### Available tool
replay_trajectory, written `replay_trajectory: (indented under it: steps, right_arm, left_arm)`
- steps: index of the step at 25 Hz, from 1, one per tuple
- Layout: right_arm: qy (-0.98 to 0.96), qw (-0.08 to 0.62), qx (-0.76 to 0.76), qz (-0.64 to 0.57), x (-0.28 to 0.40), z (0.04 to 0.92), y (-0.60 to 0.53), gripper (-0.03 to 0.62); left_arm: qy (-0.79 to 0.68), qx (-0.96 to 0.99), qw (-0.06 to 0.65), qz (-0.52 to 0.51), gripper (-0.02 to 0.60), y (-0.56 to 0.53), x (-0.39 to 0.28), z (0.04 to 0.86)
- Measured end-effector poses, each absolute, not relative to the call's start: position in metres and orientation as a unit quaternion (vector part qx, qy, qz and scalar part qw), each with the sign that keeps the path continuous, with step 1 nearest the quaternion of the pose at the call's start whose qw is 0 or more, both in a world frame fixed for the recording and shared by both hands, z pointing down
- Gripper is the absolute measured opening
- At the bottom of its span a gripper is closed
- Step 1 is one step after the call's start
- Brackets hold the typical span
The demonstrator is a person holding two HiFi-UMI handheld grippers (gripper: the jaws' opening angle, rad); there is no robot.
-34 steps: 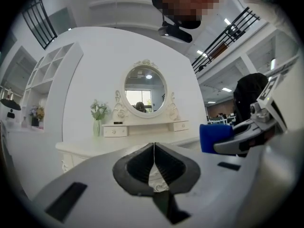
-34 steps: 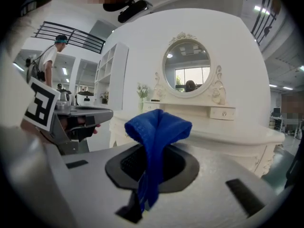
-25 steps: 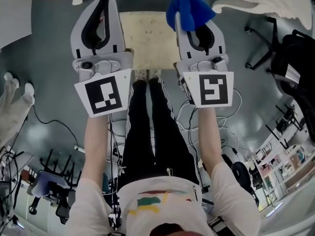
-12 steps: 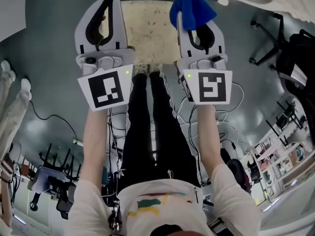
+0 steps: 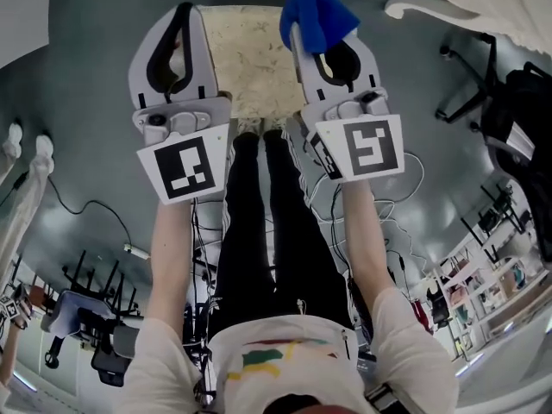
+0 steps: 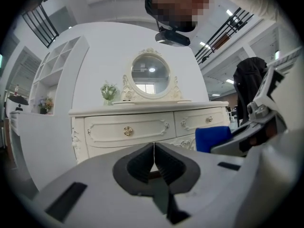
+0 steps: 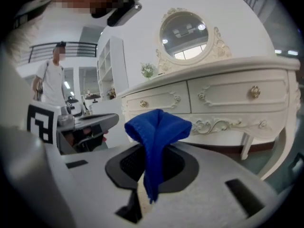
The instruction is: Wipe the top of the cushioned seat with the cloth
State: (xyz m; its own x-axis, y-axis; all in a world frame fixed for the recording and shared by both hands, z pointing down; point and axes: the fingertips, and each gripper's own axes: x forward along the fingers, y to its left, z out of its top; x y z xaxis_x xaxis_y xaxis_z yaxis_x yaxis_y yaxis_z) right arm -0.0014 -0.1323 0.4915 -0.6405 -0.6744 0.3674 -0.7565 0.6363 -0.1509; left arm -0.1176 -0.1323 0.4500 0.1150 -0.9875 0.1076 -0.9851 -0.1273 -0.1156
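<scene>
In the head view, the beige cushioned seat lies below and between my two grippers. The blue cloth bunches out of the tips of my right gripper, which is shut on it above the seat's right edge. In the right gripper view the cloth hangs folded between the dark pads. My left gripper hovers over the seat's left edge, shut and holding nothing; its jaws meet at the tips in the left gripper view. The cloth shows at that view's right.
A white ornate dresser with an oval mirror stands ahead of the seat, also in the right gripper view. Office chairs and cables lie on the grey floor. The person's legs stand just before the seat.
The right gripper with the cloth has shifted a little left, over the seat's right edge. The left gripper has hardly moved.
</scene>
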Motion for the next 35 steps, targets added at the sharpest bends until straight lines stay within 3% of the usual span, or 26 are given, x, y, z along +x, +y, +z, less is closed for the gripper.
replay_trajectory:
  steps: [4, 11, 20, 35]
  right_arm:
    - [-0.899, 0.118, 0.346, 0.239, -0.044, 0.505, -0.130, 0.032]
    - [-0.882, 0.152, 0.251, 0.368, -0.118, 0.559, -0.110, 0.032]
    - [-0.818, 0.199, 0.214, 0.496, -0.163, 0.634, -0.095, 0.032]
    - [-0.776, 0.284, 0.229, 0.515, -0.159, 0.686, -0.109, 0.032]
  left_arm:
    - [0.672, -0.735, 0.012, -0.089, 0.006, -0.123, -0.138, 0.452]
    - [0.705, -0.704, -0.004, -0.087, 0.006, -0.103, -0.176, 0.455]
    - [0.721, -0.685, -0.006, -0.106, 0.006, -0.086, -0.197, 0.466]
    - [0.728, -0.675, -0.025, -0.122, 0.006, -0.081, -0.194, 0.482]
